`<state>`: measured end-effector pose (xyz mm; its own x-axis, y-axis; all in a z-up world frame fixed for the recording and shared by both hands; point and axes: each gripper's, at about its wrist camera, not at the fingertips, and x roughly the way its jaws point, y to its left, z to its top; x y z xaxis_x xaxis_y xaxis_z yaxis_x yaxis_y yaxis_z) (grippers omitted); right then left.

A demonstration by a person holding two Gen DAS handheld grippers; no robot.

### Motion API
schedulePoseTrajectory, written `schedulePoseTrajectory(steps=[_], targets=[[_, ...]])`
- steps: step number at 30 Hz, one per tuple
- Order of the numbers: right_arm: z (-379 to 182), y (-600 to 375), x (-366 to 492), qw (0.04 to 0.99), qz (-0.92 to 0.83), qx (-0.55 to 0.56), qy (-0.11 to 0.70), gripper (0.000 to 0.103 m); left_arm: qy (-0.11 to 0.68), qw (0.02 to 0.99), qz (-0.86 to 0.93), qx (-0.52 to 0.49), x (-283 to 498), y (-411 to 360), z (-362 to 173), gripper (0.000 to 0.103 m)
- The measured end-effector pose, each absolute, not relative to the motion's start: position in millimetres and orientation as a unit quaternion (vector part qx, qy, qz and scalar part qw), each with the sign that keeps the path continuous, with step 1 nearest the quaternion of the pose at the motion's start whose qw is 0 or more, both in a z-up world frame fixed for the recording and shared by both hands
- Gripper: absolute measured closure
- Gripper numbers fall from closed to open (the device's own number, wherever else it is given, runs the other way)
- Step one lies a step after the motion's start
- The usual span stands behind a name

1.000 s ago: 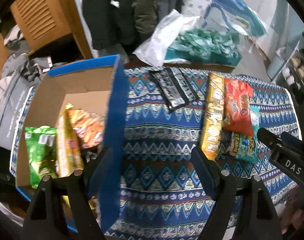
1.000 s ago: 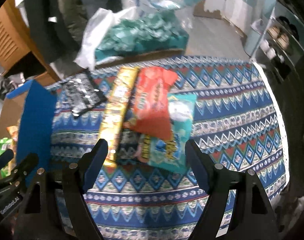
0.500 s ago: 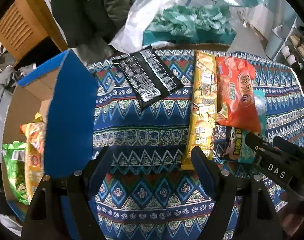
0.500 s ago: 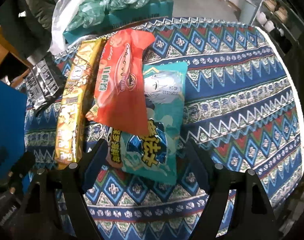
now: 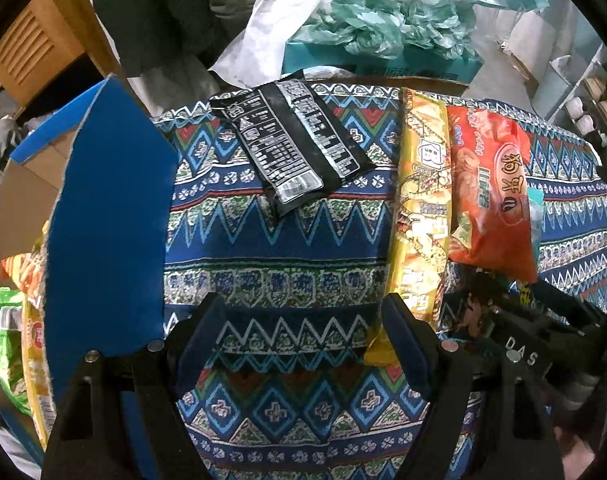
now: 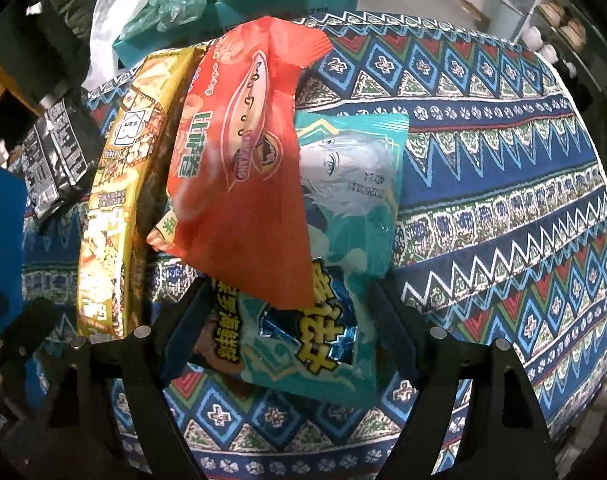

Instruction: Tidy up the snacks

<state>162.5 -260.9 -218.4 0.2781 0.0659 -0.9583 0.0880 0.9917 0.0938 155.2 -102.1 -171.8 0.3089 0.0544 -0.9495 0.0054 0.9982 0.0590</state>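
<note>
- Patterned tablecloth (image 6: 503,208) covered the whole table; the right half lay bare, with its curved edge near the side of my right-wrist view.
- Blue cardboard box (image 5: 103,220) stood at the table's left side, one flap raised just beside my left gripper (image 5: 303,332); green and yellow bags already sat inside.
- Teal snack bag (image 6: 343,240) lay directly under my right gripper (image 6: 287,312), its near end between my fingers, long axis running away from me.
- Red snack bag (image 6: 243,160) lay across the teal one's left part, so a lift of the teal bag would probably drag it along.
- Long yellow snack pack (image 6: 119,184) lay just left of the red bag, touching it, parallel to it; its near end sat beside my left gripper's right finger (image 5: 403,340).
- Black snack packet (image 5: 291,148) lay flat farther back, well apart from both grippers.
- My right jaws stood wide around the teal bag, pads not pressing, nothing held.
- My left jaws stood wide over bare cloth, nothing held.
- Judgement: right hand was nearer the pile, so it should take the teal bag; the path left to the box passed over the yellow pack and the raised flap.
</note>
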Motion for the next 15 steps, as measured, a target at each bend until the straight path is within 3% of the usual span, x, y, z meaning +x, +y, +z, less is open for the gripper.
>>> schedulePoseTrajectory(steps=[12, 15], targets=[[-223.0, -261.4, 164.6, 0.798, 0.016, 0.039, 0.601, 0.022, 0.594, 0.805, 0.000, 0.020, 167.2, -124.2, -180.2, 0.021], [-221.9, -270.3, 159.1, 0.794, 0.009, 0.044, 0.607, 0.031, 0.594, 0.804, -0.002, 0.029, 165.6, -130.2, -182.0, 0.021]])
